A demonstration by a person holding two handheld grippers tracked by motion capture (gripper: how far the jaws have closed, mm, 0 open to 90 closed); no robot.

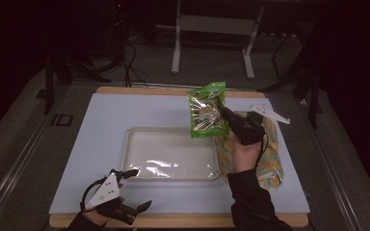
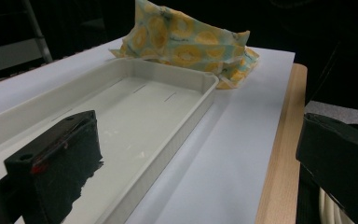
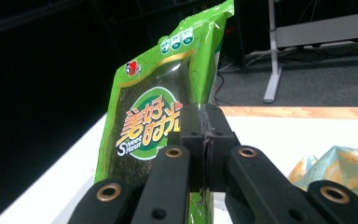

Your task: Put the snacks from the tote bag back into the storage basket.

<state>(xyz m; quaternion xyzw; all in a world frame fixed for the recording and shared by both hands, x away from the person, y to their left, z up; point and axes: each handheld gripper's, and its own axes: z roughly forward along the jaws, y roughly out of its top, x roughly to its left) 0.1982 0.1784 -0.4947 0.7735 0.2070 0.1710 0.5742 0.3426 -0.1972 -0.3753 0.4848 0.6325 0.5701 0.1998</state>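
A green snack packet (image 1: 206, 110) with a shiny window hangs in the air above the far right corner of the white tray (image 1: 139, 139). My right gripper (image 1: 224, 113) is shut on the packet's right edge. In the right gripper view the two jaws meet at my right gripper (image 3: 207, 135), pinching the edge of the green packet (image 3: 147, 121). My left gripper (image 1: 134, 188) rests open at the table's near left edge with nothing between its jaws. The left gripper view looks between those wide-apart jaws at the empty tray (image 2: 177, 81).
A yellow and pale blue patterned packet (image 1: 270, 159) lies right of the tray, under my right hand; the patterned packet (image 2: 186, 44) sits beyond the tray's far end in the left gripper view. The pale mat (image 1: 106, 115) covers a wooden table. A metal stand (image 1: 212, 29) is on the floor behind.
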